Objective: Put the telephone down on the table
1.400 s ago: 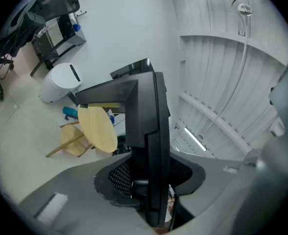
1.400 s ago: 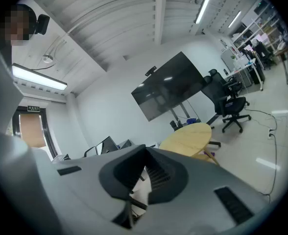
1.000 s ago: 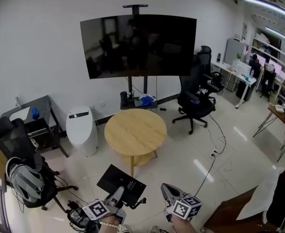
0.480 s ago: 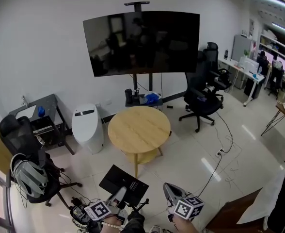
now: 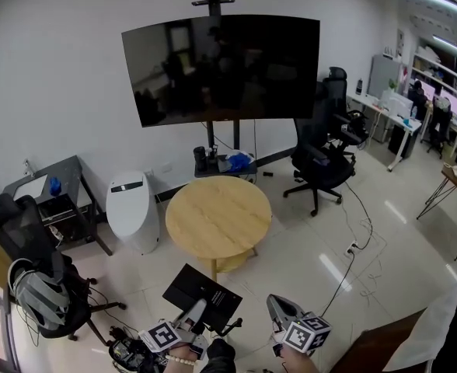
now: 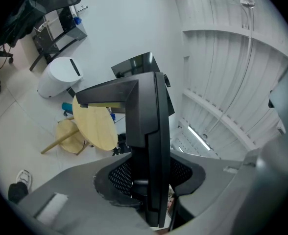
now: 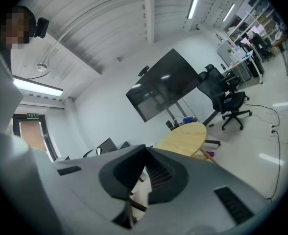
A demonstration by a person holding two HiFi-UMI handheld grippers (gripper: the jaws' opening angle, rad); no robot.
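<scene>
Office room: round wooden tabletop (image 5: 217, 216) stands far ahead. My left fingers (image 5: 190, 315) clamp the flat black telephone (image 5: 201, 292) by its near edge; right fingers (image 5: 279, 309) are closed, empty. That edge grip could let it tilt or slip short.

The telephone's (image 6: 146, 131) lower end disappears between the left tongs (image 6: 149, 180).

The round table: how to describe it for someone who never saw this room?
A big dark screen stands against the white wall. On the floor before it stands the round table. Its bare pale wooden top sets it apart from the white rounded unit at its left and the black office chair at its right.
</scene>
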